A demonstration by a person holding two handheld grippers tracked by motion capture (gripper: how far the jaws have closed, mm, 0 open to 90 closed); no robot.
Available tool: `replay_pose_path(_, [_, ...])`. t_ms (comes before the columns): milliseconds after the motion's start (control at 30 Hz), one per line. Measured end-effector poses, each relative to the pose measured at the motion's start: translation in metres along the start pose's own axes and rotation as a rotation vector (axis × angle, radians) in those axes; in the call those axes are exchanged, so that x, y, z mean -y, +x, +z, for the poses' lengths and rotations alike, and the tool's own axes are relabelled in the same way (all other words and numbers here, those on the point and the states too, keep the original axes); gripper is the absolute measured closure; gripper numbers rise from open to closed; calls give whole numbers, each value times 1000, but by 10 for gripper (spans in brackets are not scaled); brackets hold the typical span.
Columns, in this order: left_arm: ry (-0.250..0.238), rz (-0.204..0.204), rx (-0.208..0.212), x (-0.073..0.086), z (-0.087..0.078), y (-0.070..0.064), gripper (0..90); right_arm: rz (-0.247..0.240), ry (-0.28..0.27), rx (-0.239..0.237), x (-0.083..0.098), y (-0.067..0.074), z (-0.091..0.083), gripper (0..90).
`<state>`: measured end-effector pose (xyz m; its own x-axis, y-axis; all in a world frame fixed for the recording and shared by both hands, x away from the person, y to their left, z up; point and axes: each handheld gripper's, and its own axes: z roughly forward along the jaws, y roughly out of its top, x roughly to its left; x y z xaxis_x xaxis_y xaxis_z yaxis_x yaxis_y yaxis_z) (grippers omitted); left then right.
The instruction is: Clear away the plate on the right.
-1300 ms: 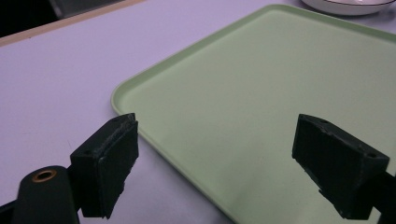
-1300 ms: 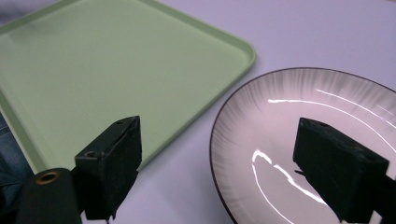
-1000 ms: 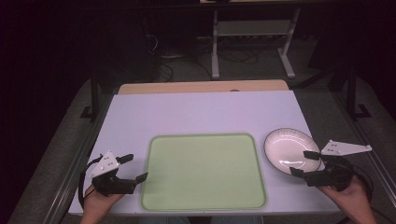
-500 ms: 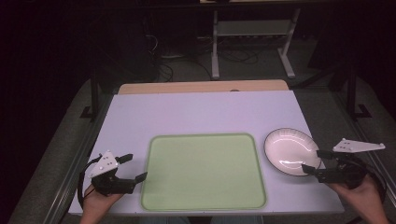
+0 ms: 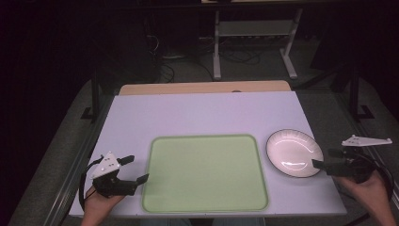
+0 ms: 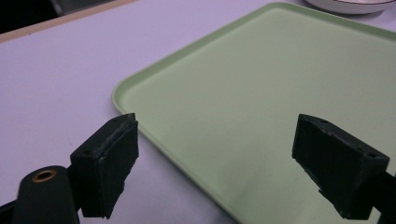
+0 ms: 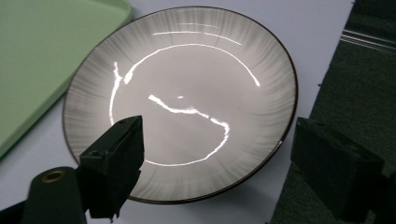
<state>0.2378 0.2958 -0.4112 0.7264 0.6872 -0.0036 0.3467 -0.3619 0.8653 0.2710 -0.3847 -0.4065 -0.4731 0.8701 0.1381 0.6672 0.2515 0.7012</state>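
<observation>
A pale green tray (image 5: 205,172) lies flat at the front middle of the white table (image 5: 202,117). To its right sits a white plate with a dark rim (image 5: 294,152), empty. My left gripper (image 5: 134,169) rests at the tray's front left corner, open, with its jaws wide over the tray (image 6: 243,93) edge. My right gripper (image 5: 324,158) is open just off the plate's right rim, at the table's right edge. In the right gripper view the plate (image 7: 182,98) lies just ahead of the spread jaws, nothing held.
A bare wooden strip (image 5: 202,88) runs along the table's far edge. Beyond it stand metal frame legs (image 5: 216,42) and cables on a dark floor. The table drops off just right of the plate, onto dark carpet (image 7: 345,84).
My right gripper has drawn back to the right, from over the plate's right part to just off its rim. The left gripper has stayed put.
</observation>
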Motion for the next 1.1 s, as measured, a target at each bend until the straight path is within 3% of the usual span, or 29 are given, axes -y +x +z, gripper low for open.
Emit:
replay_pose_path(367, [3, 2, 2, 0, 1, 0, 144, 119, 39, 39, -1, -23, 15, 237])
replay_pose_path(500, [6, 3, 2, 0, 1, 0, 144, 167, 63, 57, -4, -28, 23, 312])
replay_pose_path(533, [6, 4, 3, 0, 1, 0, 145, 198, 72, 56, -5, -31, 27, 360])
replay_pose_path(733, [4, 2, 3, 0, 0, 1, 145, 281, 83, 28, -4, -39, 34, 461])
replay_pose_path(833, [7, 2, 4, 0, 1, 1, 146, 349, 90, -11, -5, -44, 37, 554])
replay_pose_path(1100, [8, 4, 4, 0, 1, 1, 147, 398, 145, -37, -8, -46, 44, 670])
